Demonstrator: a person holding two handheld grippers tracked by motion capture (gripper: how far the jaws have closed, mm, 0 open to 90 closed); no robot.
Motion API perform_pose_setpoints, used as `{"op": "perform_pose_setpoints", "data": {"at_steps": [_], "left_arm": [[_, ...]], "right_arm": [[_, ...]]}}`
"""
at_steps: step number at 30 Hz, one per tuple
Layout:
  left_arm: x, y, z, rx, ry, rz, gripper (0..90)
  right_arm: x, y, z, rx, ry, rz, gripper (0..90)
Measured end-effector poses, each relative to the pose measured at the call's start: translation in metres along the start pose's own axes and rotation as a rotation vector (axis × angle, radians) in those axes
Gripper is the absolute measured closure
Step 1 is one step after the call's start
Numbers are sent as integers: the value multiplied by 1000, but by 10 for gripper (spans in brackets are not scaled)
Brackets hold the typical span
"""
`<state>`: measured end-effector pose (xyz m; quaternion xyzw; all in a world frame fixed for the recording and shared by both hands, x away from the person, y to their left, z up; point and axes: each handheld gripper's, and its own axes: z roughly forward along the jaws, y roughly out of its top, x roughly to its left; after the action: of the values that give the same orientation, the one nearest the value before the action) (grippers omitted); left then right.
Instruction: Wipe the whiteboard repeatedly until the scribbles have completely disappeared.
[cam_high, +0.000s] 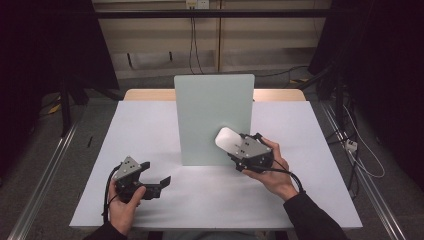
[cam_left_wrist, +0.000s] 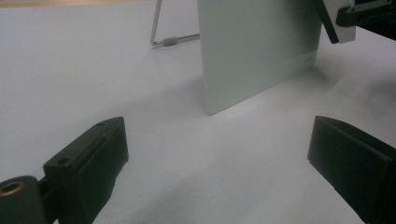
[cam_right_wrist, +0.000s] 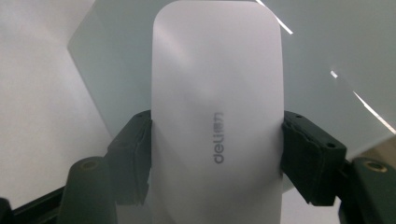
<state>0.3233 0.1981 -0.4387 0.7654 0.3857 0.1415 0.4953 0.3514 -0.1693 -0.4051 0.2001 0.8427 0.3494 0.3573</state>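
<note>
Against the upright pale-green board (cam_high: 214, 117) at mid-desk (cam_high: 150, 130): white mouse (cam_high: 226, 139) clamped by its sides between the right gripper's (cam_high: 235, 149) fingers (cam_right_wrist: 133, 156), raised off the surface. Nearer the front-left, left gripper (cam_high: 156, 172) low over the desk, fingers (cam_left_wrist: 88, 163) spread wide, holding nothing.

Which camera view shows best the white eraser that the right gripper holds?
The right gripper view: the white eraser fills its middle, clamped at both sides, its printed brand readable. The high view shows it small, before the pale green board. The left gripper view catches one corner.
</note>
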Motion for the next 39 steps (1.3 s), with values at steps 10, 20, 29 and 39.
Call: {"op": "perform_pose_setpoints", "data": {"at_steps": [10, 20, 29, 39], "left_arm": [[0, 0, 0, -1, 0, -1, 49], [0, 0, -1, -1, 0, 3, 49], [0, 0, -1, -2, 3, 3, 49], [0, 0, -1, -3, 3, 4, 49]], "right_arm": [[2, -1, 2, 13, 27, -8, 318], [-32, 13, -16, -40, -74, 41, 318], [-35, 14, -17, -47, -96, 43, 318], [-4, -2, -3, -4, -15, 17, 318]]}}
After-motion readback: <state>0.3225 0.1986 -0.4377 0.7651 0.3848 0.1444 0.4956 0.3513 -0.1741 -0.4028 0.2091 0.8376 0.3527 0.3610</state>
